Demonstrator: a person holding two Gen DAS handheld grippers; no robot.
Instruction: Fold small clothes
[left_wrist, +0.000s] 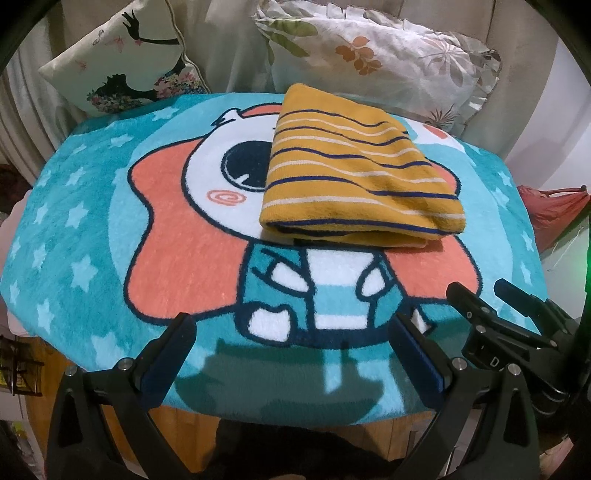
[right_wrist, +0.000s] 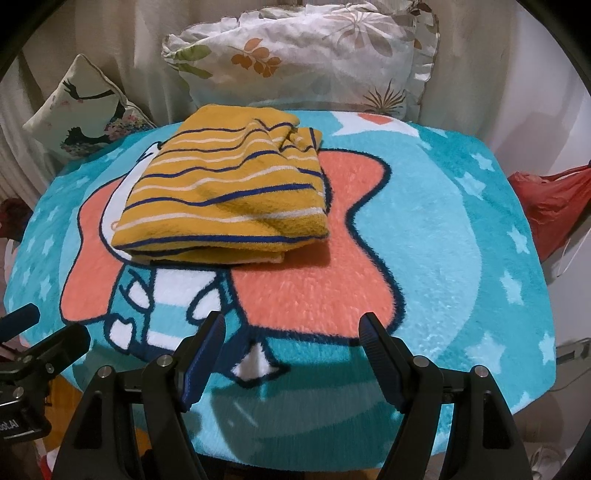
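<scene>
A mustard-yellow garment with navy and white stripes (left_wrist: 360, 170) lies folded into a compact stack on the cartoon-print fleece blanket (left_wrist: 92, 229). It also shows in the right wrist view (right_wrist: 225, 192), left of centre. My left gripper (left_wrist: 291, 332) is open and empty, hovering over the blanket's near edge, well short of the garment. My right gripper (right_wrist: 293, 332) is open and empty, also at the near edge. The right gripper shows in the left wrist view (left_wrist: 480, 295) at lower right. The left gripper shows in the right wrist view (right_wrist: 40, 332) at lower left.
A pillow with a black silhouette print (left_wrist: 125, 62) and a leaf-print pillow (left_wrist: 380, 55) lean against the curtain behind the blanket. A red plastic bag (right_wrist: 554, 199) hangs off to the right. A wooden surface (left_wrist: 55, 369) shows under the blanket's near-left edge.
</scene>
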